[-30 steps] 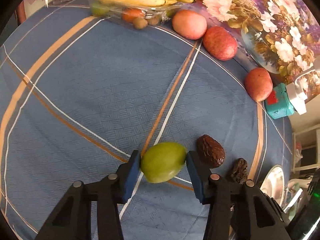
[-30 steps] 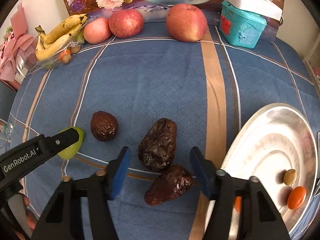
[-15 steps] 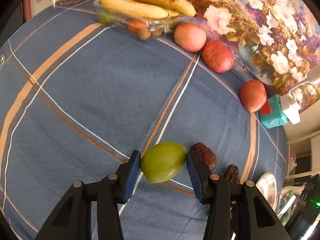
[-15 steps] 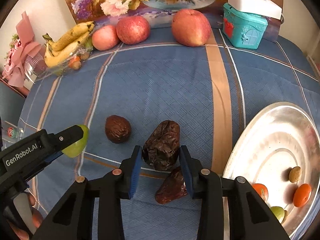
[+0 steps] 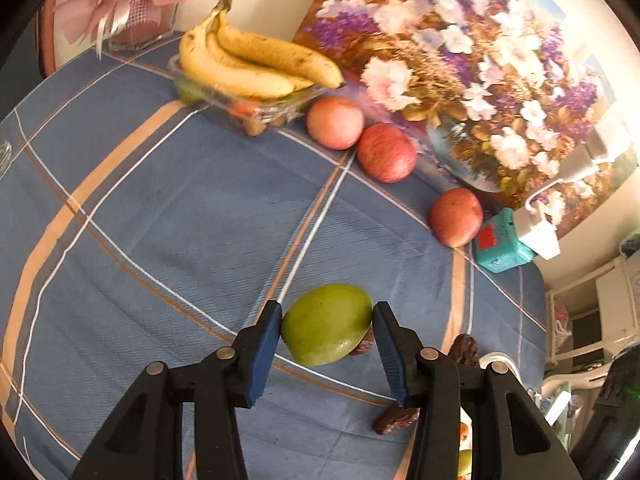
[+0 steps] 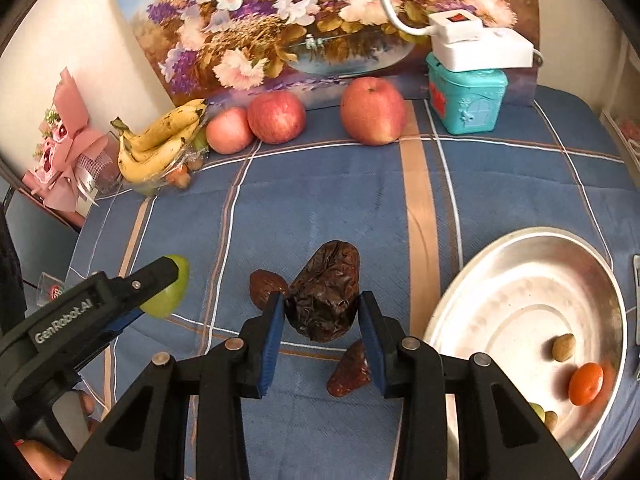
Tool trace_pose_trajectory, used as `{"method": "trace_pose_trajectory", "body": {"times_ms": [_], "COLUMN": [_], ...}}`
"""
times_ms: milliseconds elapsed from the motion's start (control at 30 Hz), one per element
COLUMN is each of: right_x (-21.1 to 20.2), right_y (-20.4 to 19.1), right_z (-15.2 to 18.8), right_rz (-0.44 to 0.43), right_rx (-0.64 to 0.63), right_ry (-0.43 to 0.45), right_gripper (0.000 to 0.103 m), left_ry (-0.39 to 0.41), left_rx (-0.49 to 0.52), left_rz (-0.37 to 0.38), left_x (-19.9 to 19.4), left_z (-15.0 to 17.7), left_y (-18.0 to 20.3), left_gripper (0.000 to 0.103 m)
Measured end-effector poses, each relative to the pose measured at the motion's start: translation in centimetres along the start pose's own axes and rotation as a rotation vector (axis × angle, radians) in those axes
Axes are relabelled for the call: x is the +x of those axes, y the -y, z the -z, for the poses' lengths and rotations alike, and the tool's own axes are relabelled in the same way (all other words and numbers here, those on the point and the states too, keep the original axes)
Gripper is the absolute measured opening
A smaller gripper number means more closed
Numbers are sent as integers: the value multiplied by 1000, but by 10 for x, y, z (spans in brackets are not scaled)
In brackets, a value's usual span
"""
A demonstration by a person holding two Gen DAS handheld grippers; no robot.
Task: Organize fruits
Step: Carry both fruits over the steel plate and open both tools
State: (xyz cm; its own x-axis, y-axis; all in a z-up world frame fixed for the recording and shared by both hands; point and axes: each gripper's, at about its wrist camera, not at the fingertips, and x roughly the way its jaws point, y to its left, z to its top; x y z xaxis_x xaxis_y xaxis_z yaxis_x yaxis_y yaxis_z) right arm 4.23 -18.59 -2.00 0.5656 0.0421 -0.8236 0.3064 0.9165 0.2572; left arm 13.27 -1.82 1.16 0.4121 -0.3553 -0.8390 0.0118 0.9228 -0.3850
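Left gripper clamping green fruit, raised

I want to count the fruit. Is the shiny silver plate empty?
Not empty. The silver plate holds an orange fruit, a brownish one and a green one near its lower edge.

In the right wrist view the left tool covers most of the green fruit, the right tool hides part of two dried dates, and the small fruits under the bananas are too small to tell.
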Motion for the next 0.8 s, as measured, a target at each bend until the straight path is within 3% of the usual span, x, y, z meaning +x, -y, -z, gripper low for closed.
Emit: {"method": "trace_pose_trajectory", "body": {"times_ms": [300, 600, 800], "right_x": [-7, -24, -39], "right_y": [44, 128, 161], "right_z": [1, 15, 20], "right_rz": [32, 232, 278], "right_rx": [120, 312, 386], "right_ry": [-5, -9, -9], "right_gripper": [39, 39, 39], "left_ry": [-20, -103, -174], "left_rx": [109, 320, 425], "left_rz": [11, 74, 137], "left_x": [3, 19, 33], "left_z": [16, 61, 94], "left_y": [36, 109, 148], "left_gripper": [50, 50, 50]}}
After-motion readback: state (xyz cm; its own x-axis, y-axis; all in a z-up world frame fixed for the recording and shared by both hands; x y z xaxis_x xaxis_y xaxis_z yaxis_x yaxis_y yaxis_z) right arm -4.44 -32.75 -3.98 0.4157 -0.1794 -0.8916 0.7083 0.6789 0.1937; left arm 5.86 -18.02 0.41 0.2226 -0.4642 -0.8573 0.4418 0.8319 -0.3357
